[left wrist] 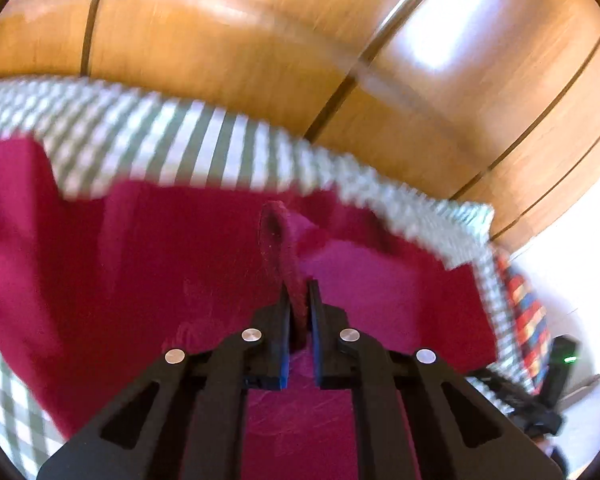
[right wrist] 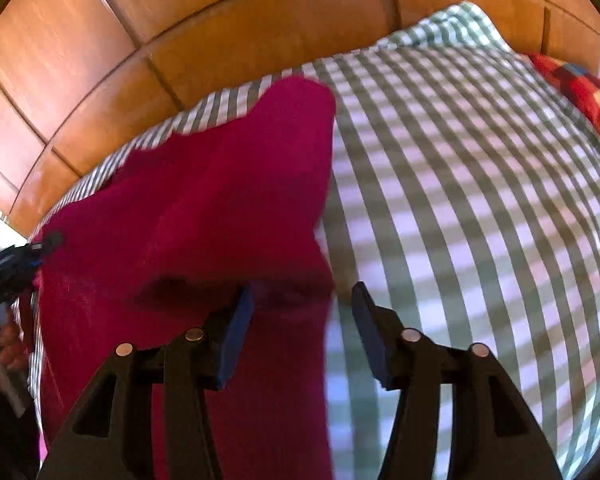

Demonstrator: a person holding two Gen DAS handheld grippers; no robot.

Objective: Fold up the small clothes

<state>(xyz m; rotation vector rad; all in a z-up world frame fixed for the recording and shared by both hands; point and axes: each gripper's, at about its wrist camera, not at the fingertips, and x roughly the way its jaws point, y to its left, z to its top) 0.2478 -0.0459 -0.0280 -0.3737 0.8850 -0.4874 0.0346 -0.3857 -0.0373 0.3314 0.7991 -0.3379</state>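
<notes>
Pinching a raised ridge of the magenta garment (left wrist: 148, 264), the left tool (left wrist: 299, 300) has its two pads pressed together on a narrow fold of cloth that stands up between them. The garment lies spread over a green-and-white checked cloth (right wrist: 460, 208) that covers what looks like a bed or cushioned top; it sits toward that cloth's far-left part as the right wrist view shows it, one corner reaching close to the far edge by the wooden panelling (right wrist: 80, 40). A bright multicoloured fabric (right wrist: 572, 84) lies at the checked cloth's far-right corner, well apart from the garment.

The right tool (right wrist: 302, 312) is spread, nothing clamped — its left pad hangs over the garment's right-hand edge, its right pad over bare checks. Whether the pads touch the fabric cannot be told through the blur.

By the look of it the garment is light, soft and limp, a knit or fleece with a slightly fuzzy face; it will sag and trail rather than hold a line, and a single pinch will drag the rest along in wrinkles. It should not slip much from rubbery pads, and nothing about it is fragile. The best holds are likely at hems and corners: here, the right-hand edge under the spread tool, taken opposite the left pinch so the fold stays straight. The checked cloth underneath could be caught too if a pad digs deep.
</notes>
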